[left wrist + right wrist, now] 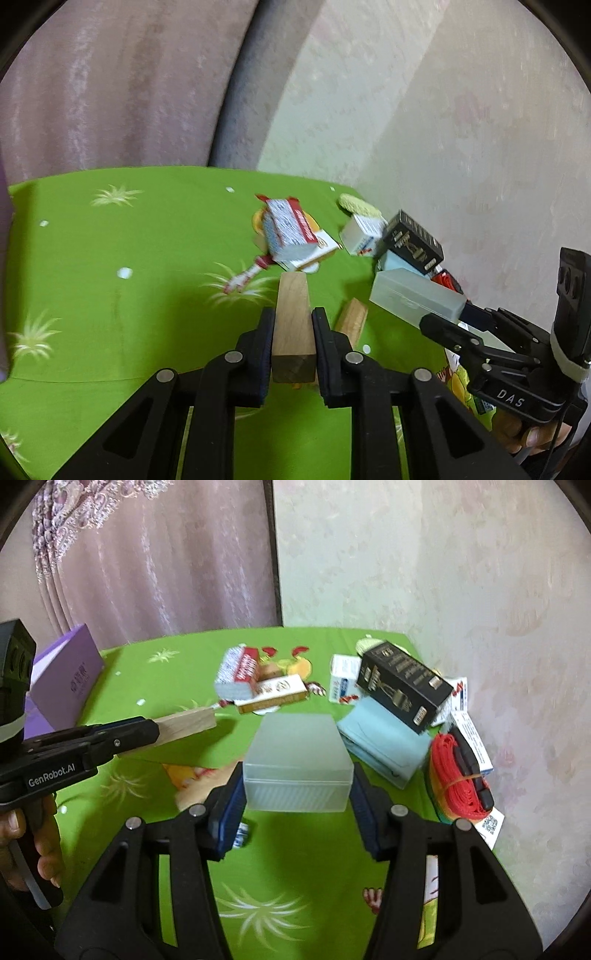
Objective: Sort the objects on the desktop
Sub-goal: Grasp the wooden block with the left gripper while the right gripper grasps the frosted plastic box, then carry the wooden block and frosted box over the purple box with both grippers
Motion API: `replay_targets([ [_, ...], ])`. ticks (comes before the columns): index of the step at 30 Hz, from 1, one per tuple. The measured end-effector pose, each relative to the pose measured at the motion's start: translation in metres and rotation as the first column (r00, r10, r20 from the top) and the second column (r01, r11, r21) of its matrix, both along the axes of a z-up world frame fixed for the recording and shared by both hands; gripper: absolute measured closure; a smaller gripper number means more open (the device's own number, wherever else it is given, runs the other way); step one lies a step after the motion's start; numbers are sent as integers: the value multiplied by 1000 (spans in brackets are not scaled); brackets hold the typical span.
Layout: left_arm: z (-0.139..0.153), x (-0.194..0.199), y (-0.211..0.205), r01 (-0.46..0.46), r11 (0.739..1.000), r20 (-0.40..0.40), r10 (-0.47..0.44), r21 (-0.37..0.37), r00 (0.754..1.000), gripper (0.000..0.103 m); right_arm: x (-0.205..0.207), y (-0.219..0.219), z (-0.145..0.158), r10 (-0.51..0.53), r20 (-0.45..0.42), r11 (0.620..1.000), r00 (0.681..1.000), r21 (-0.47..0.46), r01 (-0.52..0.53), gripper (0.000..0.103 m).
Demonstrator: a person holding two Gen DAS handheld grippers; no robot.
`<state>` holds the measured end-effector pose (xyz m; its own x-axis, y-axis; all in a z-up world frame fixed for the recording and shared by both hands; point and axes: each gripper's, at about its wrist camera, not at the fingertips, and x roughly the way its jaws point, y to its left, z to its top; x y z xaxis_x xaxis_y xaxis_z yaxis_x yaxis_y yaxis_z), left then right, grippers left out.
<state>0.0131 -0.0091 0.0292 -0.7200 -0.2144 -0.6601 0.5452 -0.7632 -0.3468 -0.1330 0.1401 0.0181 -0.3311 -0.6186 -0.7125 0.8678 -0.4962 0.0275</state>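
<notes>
A green cloth point(295, 849) with grass prints covers the table; a pink curtain point(147, 572) hangs at upper left of the frame and a pale wall point(443, 572) at upper right. The left gripper point(293, 325) is closed tight on a wooden block point(293, 321), and the right gripper point(297, 794) clamps a frosted plastic box point(297, 760).

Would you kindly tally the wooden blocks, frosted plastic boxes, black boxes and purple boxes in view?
Wooden blocks: 2, the gripped wooden block and the loose wooden block
Frosted plastic box: 1
Black box: 1
Purple box: 1
Total: 5
</notes>
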Motion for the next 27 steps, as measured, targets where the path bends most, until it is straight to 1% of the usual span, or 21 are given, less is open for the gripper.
replay_targets([
  [3,13,19,-7,-33,999,-35,33,-20,999,83,10,-3,9,15,-10,1000,1000,-20,-15,47],
  [6,30,43,-18,-88,995,-74,84,-50,994,83,22,-8,18,37,-10,998,999,-51,-37,47],
  [9,47,70,-29,-162,983,-119,151,-83,981,83,35,-17,30,73,-10,993,997,-90,-74,47],
  [12,63,101,-41,-240,964,-163,220,-114,962,83,51,-31,40,109,-15,987,994,-119,-110,47],
  [15,73,134,-53,-322,937,-198,293,-136,935,83,68,-48,50,157,-19,975,987,-154,-158,47],
  [18,77,166,-68,-400,907,-228,365,-132,903,83,88,-67,61,207,-39,961,978,-181,-210,47],
  [23,80,222,-93,-527,844,-270,486,-102,831,83,131,-107,76,293,-74,930,953,-210,-302,47],
  [25,80,243,-101,-575,813,-282,533,-90,798,83,152,-123,82,338,-89,912,937,-216,-350,47],
  [27,77,258,-108,-606,792,-290,563,-78,774,83,172,-136,85,375,-106,896,921,-216,-389,47],
])
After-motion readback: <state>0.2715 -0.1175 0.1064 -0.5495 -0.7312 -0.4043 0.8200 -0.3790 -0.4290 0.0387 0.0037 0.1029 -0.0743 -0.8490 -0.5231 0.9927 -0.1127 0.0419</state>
